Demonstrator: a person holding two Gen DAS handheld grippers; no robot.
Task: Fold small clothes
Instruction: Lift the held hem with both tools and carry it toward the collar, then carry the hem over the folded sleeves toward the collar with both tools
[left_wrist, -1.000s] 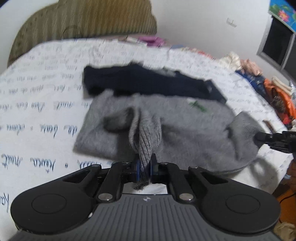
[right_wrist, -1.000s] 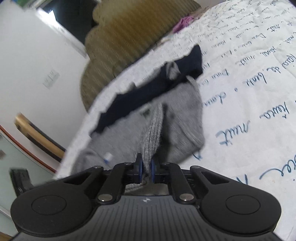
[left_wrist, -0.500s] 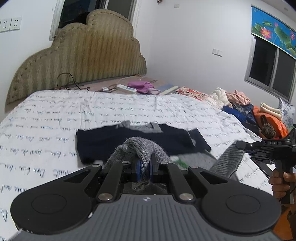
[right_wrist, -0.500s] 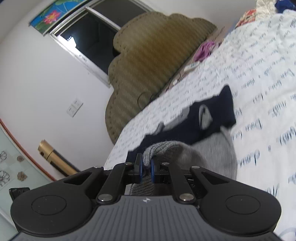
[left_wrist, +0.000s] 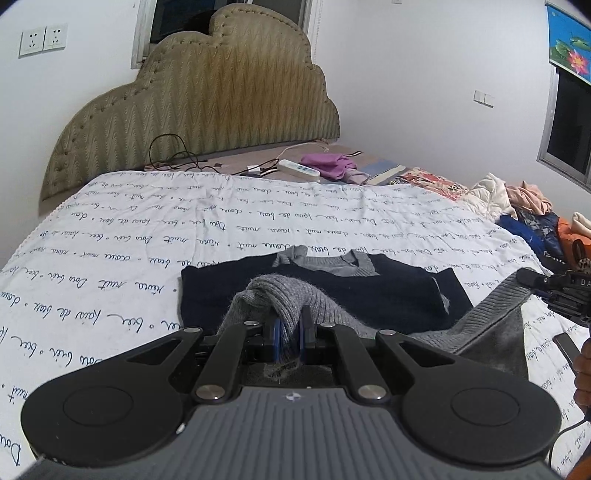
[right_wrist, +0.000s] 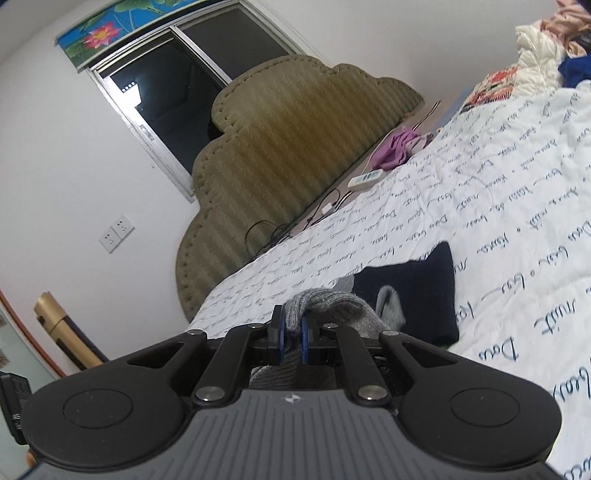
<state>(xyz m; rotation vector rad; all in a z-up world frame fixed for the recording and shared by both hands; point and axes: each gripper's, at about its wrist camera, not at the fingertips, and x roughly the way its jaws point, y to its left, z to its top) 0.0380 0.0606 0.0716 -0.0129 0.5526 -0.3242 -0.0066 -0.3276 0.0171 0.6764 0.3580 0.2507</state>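
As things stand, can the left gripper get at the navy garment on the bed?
Probably not. The left gripper is shut on the grey sweater, so it would have to let go first. Otherwise the navy garment lies flat just ahead, with nothing else between.

Illegible blue cursive script on bedspread (left_wrist: 229, 225)

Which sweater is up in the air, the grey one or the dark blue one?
The grey ribbed knit sweater: the left tool and right tool each pinch it. The dark navy knit sweater lies flat on the white script-printed bedspread.
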